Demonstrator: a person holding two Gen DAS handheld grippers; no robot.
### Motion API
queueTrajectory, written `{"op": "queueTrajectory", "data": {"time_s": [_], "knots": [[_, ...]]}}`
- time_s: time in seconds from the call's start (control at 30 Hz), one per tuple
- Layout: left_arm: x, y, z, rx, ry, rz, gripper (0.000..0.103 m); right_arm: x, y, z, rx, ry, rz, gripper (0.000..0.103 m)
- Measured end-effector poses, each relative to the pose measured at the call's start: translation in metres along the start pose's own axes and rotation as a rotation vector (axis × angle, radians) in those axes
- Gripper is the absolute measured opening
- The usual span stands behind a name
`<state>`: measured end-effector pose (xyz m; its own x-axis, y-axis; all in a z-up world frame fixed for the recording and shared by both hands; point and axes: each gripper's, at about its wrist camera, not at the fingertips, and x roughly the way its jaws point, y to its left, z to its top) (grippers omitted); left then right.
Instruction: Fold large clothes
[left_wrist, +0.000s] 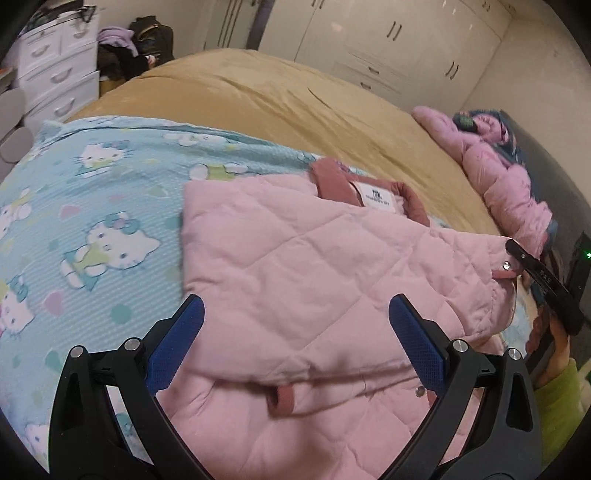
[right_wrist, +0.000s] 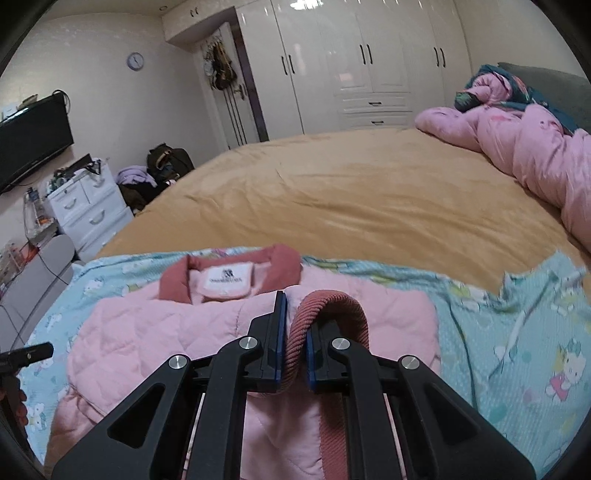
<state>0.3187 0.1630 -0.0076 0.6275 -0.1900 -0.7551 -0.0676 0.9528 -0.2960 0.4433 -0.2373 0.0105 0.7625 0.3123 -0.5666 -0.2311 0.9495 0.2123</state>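
Two grippers work one pink quilted jacket, which lies collar-up on a blue cartoon-print sheet spread over the near part of a tan bed. Going left to right: the jacket's left side looks already folded in, giving a straight edge against the sheet, so I judge one side fold done. The left gripper hovers over the jacket's middle with its jaws wide apart and nothing between them; the quilted cloth lies below the blue pads, and whether they touch it cannot be told. At the far right of that view the right gripper holds up the jacket's other side. In its own view the jaws are shut on a ribbed dusky-pink cuff, which loops up over the right jaw, so this sleeve is lifted above the jacket body. Left to do, I judge: lay this sleeve across, then fold the body upward toward the collar. A second pink coat waits crumpled far right
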Motion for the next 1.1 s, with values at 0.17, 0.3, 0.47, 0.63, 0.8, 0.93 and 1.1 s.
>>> {"op": "queueTrajectory", "data": {"time_s": [0.17, 0.3, 0.47, 0.63, 0.8, 0.93, 1.1], "knots": [[0.021, -0.012, 0.002, 0.031, 0.024, 0.004, 0.094, 0.002, -0.005, -0.012, 0.017, 0.010, -0.013, 0.008], [0.041, -0.021, 0.001, 0.083, 0.060, 0.025, 0.092, 0.005, -0.005, -0.016, 0.023, 0.023, -0.023, 0.008], [0.066, -0.027, -0.009, 0.153, 0.133, 0.106, 0.089, 0.005, -0.005, -0.017, 0.023, 0.028, -0.019, 0.009], [0.076, -0.021, -0.015, 0.155, 0.153, 0.107, 0.090, 0.002, -0.005, -0.018, 0.045, 0.044, -0.015, 0.018], [0.080, -0.018, -0.016, 0.143, 0.162, 0.103, 0.090, -0.015, -0.007, -0.018, 0.068, 0.021, -0.035, 0.043], [0.084, -0.019, -0.017, 0.141, 0.162, 0.110, 0.092, -0.034, 0.001, -0.012, 0.044, -0.033, -0.062, 0.046], [0.086, -0.018, -0.018, 0.140, 0.163, 0.109, 0.092, -0.030, 0.038, -0.009, -0.059, 0.007, 0.015, 0.068]]}}
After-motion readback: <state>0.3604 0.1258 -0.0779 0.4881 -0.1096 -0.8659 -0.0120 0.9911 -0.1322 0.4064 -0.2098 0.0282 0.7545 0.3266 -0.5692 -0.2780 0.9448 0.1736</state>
